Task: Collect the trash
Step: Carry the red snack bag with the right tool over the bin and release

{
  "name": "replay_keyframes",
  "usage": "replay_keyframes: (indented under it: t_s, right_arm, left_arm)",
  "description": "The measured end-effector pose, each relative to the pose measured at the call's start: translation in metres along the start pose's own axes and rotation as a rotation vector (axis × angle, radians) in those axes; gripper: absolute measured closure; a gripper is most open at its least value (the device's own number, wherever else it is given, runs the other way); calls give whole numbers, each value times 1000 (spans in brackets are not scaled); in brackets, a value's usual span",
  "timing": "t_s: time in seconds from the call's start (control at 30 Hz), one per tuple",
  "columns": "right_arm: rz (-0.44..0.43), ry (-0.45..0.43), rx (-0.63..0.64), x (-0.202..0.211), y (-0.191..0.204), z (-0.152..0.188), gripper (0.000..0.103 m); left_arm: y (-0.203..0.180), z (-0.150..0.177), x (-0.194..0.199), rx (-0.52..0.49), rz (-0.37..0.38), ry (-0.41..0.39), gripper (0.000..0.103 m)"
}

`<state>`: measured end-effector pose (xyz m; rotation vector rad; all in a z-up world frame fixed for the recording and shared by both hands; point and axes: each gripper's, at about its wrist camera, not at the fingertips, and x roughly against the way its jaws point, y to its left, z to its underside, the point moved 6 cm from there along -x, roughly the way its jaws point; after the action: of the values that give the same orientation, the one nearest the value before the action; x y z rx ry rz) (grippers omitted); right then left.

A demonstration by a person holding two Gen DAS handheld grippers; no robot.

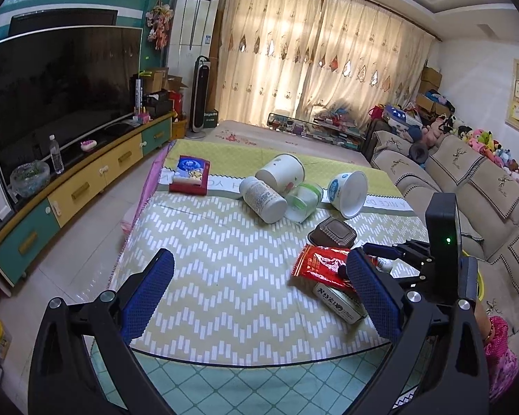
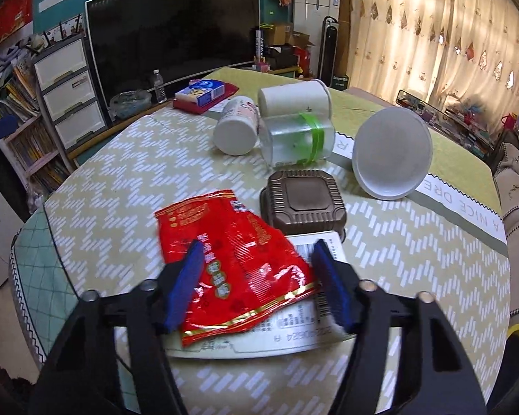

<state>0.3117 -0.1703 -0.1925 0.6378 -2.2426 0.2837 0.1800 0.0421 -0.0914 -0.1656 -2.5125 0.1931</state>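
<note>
**Living-room worktop with scattered trash: contents at this moment**

Living room: dark television (image 1: 62,93) on a low yellow-and-green cabinet (image 1: 86,186), cream curtains (image 1: 311,62) across the far wall, beige sofa (image 1: 467,180) along one side. Worktop (image 1: 225,259) covered by a green-and-white zigzag cloth.

Left hand-held gripper (image 1: 259,287): blue-padded jaws spread wide over bare cloth near the front edge, nothing between them, touching nothing.

Right hand-held gripper (image 2: 259,276): about half open, jaws astride the red foil wrapper (image 2: 231,256); whether the pads press on it cannot be told. Wrapper lies crumpled near the front edge, partly over a flat white printed carton (image 2: 294,325).

Containers, toward the far edge:
- Brown ribbed plastic box (image 2: 302,200), lid on, just behind the wrapper.
- White paper bowl (image 2: 391,152), on its side, mouth toward the right wrist camera, empty.
- Clear tub with green band (image 2: 297,141), on its side, contents not discernible.
- White bottle (image 2: 237,128), lying down, touching the clear tub.
- White paper cup (image 2: 294,98), on its side behind them.
- Blue-and-white pack on a red box (image 2: 204,95), at the far corner by the television.
</note>
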Motion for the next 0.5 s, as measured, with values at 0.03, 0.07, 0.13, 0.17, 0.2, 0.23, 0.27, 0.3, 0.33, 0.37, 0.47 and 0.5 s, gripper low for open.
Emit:
replay_keyframes:
  t_s: [0.03,0.07,0.13,0.17,0.2,0.23,0.27,0.3,0.33,0.37,0.47,0.5]
  right_arm:
    - [-4,-2,4,0,2,0,53]
    - [-3,-3,3,0,3,0,60]
    - [0,-7,-11,2,2,1,74]
    - [-1,-9,-21,3,1,1,78]
    - [-8,-9,-38,4,-1,2,82]
    - [-9,-10,-49,5,-2,3,85]
    - [-11,-12,-58,6,-2,3,89]
    - [-14,-13,-64,7,-2,4,91]
    - [-16,-15,-72,10,-3,5,92]
    - [-21,-17,-84,11,-3,6,93]
    - [-35,-39,-118,20,-6,6,93]
    - [-38,-50,-127,24,-7,5,94]
  left_arm:
    - [0,1,-1,3,2,1,5]
    - [-1,1,-2,4,2,-1,5]
    - [-2,2,-2,4,2,-2,5]
    - [-2,2,-2,3,2,-3,5]
    - [-3,2,-2,3,2,-3,5]
    - [-3,2,-2,3,2,-3,5]
    - [-3,3,-2,3,3,-2,5]
    - [-4,3,-2,2,3,-2,5]
    - [-5,3,-2,1,3,-1,5]
    - [-6,3,-2,-1,4,-1,5]
    - [-7,2,0,-8,3,-2,5]
    - [-8,2,-1,-9,2,-1,5]
